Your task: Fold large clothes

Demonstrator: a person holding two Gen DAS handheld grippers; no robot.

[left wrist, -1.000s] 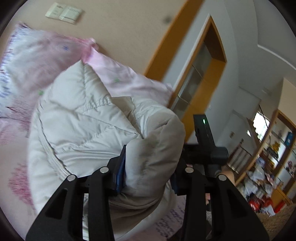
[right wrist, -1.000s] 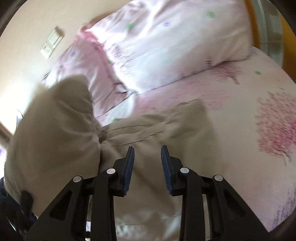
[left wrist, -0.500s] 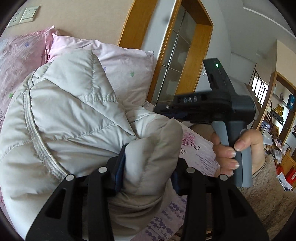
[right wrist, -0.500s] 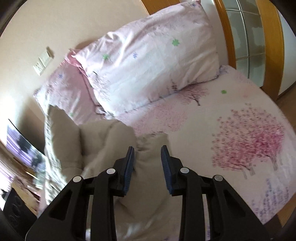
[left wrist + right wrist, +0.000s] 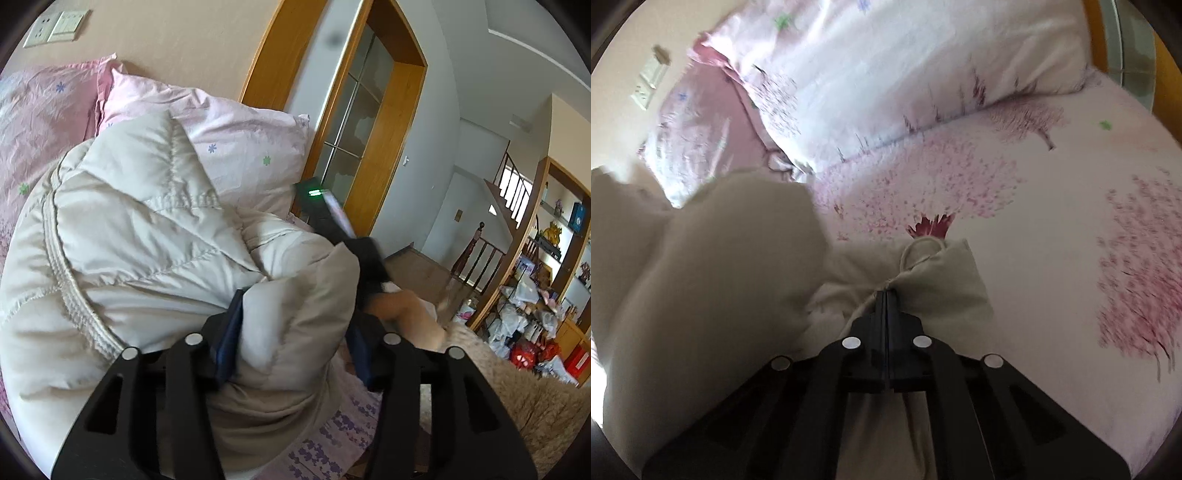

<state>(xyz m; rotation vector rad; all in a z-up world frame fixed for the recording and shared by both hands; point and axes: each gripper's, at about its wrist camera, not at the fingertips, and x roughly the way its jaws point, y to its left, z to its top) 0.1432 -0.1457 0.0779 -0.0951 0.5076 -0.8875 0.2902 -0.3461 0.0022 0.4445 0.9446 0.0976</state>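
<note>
Since a second ago, the right gripper [image 5: 887,295] has dropped toward the bed and snapped shut, its two black fingers now pressed flat together on a pinch of the cream padded jacket [image 5: 713,295] beside a thin cord loop [image 5: 921,245]. It points steeply down at the pink blossom-print bed sheet [image 5: 1052,206].

From the left wrist view, the left gripper [image 5: 295,343] points slightly downward, and its jaws are opening. A thick roll of the jacket [image 5: 129,236] fills the gap between them; the left blue pad [image 5: 229,339] touches the fabric, while the other pad's contact cannot be made out. The jacket bulges up over this gripper, a ribbed seam curving down its left side.

Behind the jacket, two pink pillows [image 5: 240,147] lean on a beige wall with a switch plate [image 5: 55,27]. To the jacket's right, the person's hand [image 5: 402,306], blurred, holds the black body of the other tool. Beyond the jacket on the right stand a wooden door frame [image 5: 384,147] with glass panes, a stair railing [image 5: 476,254] and cluttered shelves [image 5: 535,302].
</note>
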